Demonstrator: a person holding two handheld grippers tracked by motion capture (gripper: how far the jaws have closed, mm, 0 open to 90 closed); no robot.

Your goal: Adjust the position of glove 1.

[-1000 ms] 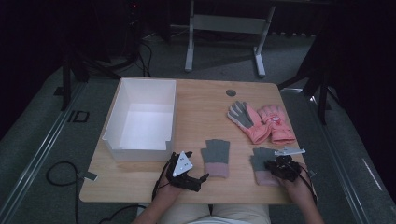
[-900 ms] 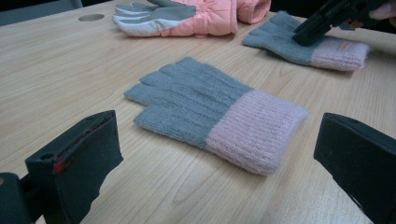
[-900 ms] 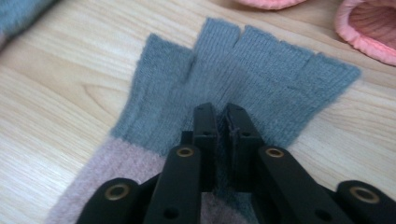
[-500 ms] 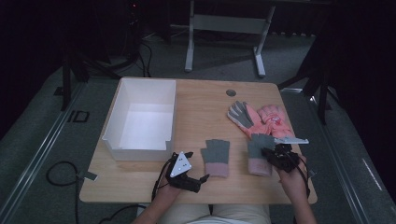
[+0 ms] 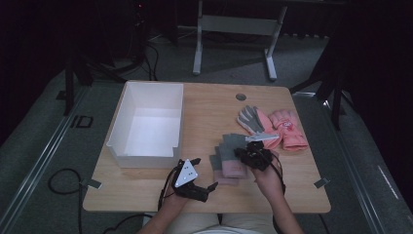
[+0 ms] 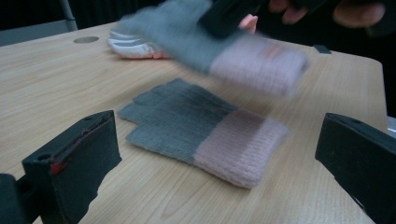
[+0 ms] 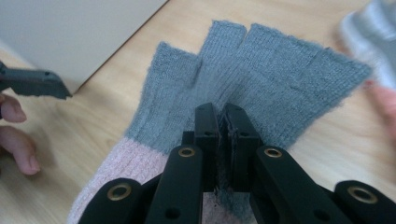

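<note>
Two grey fingerless gloves with pink cuffs are near the table's front. One glove (image 5: 218,171) (image 6: 201,135) lies flat on the wood. The other glove (image 5: 229,146) (image 7: 261,70) (image 6: 243,56) hangs just above it, overlapping it, with my right gripper (image 5: 243,153) (image 7: 226,135) shut on its grey knit near the cuff. My left gripper (image 5: 207,173) (image 6: 217,133) rests low at the front edge, open wide, its jaws pointing at the lying glove from a short way off and apart from it.
A white open box (image 5: 146,161) (image 7: 70,28) stands at the left of the table. A grey-palmed glove (image 5: 251,119) and a pink glove (image 5: 288,130) lie at the right. A round cable hole (image 5: 240,96) sits near the far edge.
My right gripper has carried its glove up and leftward from the table's right front to above the lying glove. The left gripper has stayed where it was.
</note>
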